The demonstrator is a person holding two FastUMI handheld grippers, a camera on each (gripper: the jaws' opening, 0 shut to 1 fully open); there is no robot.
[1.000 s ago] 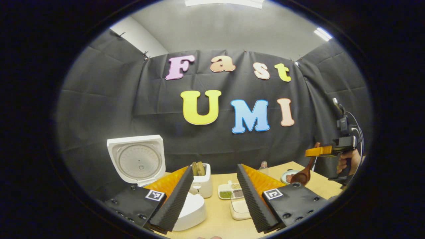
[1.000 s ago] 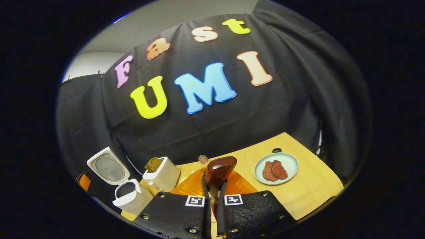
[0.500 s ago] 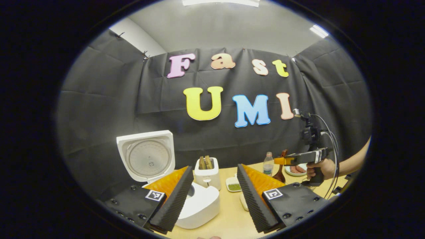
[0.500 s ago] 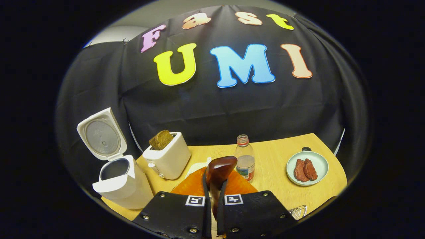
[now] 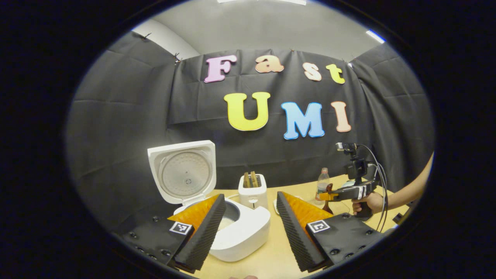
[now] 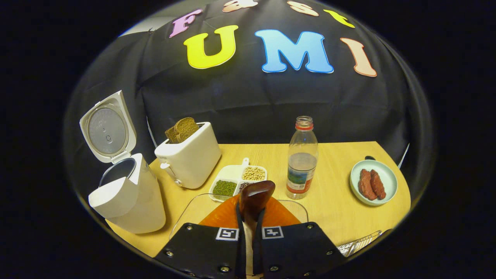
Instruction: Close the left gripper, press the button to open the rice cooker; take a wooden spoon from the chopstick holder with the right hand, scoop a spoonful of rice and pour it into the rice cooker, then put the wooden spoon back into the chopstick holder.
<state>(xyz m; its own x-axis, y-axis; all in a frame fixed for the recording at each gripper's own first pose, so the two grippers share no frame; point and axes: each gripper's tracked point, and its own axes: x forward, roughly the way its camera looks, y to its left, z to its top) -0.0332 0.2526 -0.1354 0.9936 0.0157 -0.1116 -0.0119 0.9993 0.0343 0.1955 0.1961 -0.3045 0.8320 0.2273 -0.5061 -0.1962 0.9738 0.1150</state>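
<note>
The right gripper [image 6: 250,228] pinches the spoon [image 6: 254,197] bowl-forward over the clear box [image 6: 186,211] to scoop, while the left gripper [image 5: 250,228] waits spread by the open cooker [image 5: 240,232].

Left gripper [image 5: 251,228] black screwed plates, square tags, orange ribbed-foam jaws, right gripper [image 6: 250,217] alike, trailing black cables

The light wooden desk [image 6: 341,217] carries an open white rice cooker [image 6: 128,197] at its left and a toaster [image 6: 192,161] beside it. A divided dish of beans [image 6: 236,181], a clear bottle [image 6: 301,162] and a plate of meat [image 6: 372,183] stand farther right.
</note>
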